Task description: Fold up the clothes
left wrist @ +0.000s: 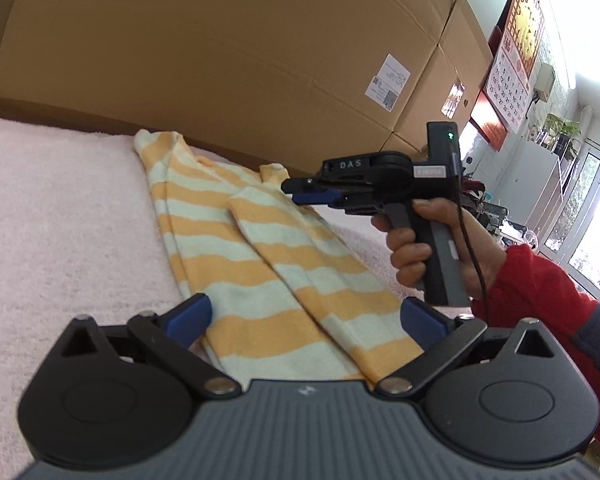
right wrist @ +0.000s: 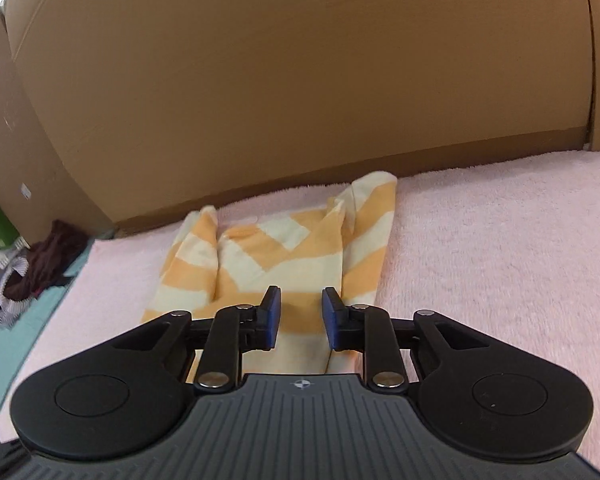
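An orange-and-cream striped garment [left wrist: 260, 264] [right wrist: 296, 240] lies on the pink fleece blanket [left wrist: 60, 220] [right wrist: 500, 260], folded in from both sides into a long narrow strip. My left gripper [left wrist: 306, 316] is wide open at the strip's near end, its blue pads either side of the cloth without pressing it. My right gripper [right wrist: 301, 312] hovers over the garment with a small gap between its pads and nothing in them. In the left wrist view the right gripper [left wrist: 296, 194] is raised above the strip's far right side, held by a hand [left wrist: 412, 248] in a red sleeve [left wrist: 540, 292].
Large cardboard boxes [left wrist: 220, 60] [right wrist: 300, 80] stand close behind the blanket's far edge. A wall calendar [left wrist: 512, 80] and glass doors are off to the right. A heap of dark clothes [right wrist: 48, 260] lies beyond the blanket's left edge.
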`<action>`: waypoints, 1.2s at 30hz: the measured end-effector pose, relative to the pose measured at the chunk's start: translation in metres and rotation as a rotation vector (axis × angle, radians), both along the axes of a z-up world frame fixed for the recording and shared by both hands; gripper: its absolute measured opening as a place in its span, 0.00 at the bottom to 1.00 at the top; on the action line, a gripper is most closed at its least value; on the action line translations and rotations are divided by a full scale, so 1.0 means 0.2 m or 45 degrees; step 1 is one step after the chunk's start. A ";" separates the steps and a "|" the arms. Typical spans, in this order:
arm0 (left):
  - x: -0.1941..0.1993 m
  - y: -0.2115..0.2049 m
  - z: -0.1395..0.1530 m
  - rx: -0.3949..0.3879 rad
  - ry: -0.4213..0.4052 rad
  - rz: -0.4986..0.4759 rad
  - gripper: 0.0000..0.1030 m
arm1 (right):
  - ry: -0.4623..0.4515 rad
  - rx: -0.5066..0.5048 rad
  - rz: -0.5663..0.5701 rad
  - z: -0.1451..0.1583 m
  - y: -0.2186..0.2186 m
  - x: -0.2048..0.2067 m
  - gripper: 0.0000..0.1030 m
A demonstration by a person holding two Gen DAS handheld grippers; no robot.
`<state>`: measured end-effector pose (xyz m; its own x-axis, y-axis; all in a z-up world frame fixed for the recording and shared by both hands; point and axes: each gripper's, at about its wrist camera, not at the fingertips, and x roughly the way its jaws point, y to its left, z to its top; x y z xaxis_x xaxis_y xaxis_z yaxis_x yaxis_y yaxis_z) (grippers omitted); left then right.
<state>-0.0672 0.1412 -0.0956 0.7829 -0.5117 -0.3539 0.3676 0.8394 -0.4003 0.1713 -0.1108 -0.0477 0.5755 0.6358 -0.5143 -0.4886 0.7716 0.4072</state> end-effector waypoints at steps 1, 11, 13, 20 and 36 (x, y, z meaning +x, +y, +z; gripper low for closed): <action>0.00 0.00 0.00 0.007 0.000 -0.001 0.98 | 0.000 0.005 -0.023 -0.01 0.00 0.04 0.26; 0.00 -0.01 0.00 0.013 0.002 -0.002 0.98 | -0.094 0.214 -0.197 -0.04 -0.15 0.12 0.25; 0.01 -0.01 0.01 0.012 0.004 -0.002 0.98 | -0.140 0.271 -0.099 -0.01 -0.15 0.09 0.24; 0.01 -0.03 0.01 0.043 0.000 0.003 0.98 | 0.030 0.191 -0.079 -0.08 -0.07 0.15 0.20; 0.00 -0.04 0.01 0.083 -0.014 0.018 0.98 | -0.101 0.208 -0.161 0.06 -0.22 -0.20 0.44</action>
<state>-0.0665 0.1324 -0.0941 0.7937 -0.4767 -0.3778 0.3596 0.8687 -0.3405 0.1322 -0.1548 -0.0362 0.6903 0.6274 -0.3604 -0.4278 0.7557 0.4959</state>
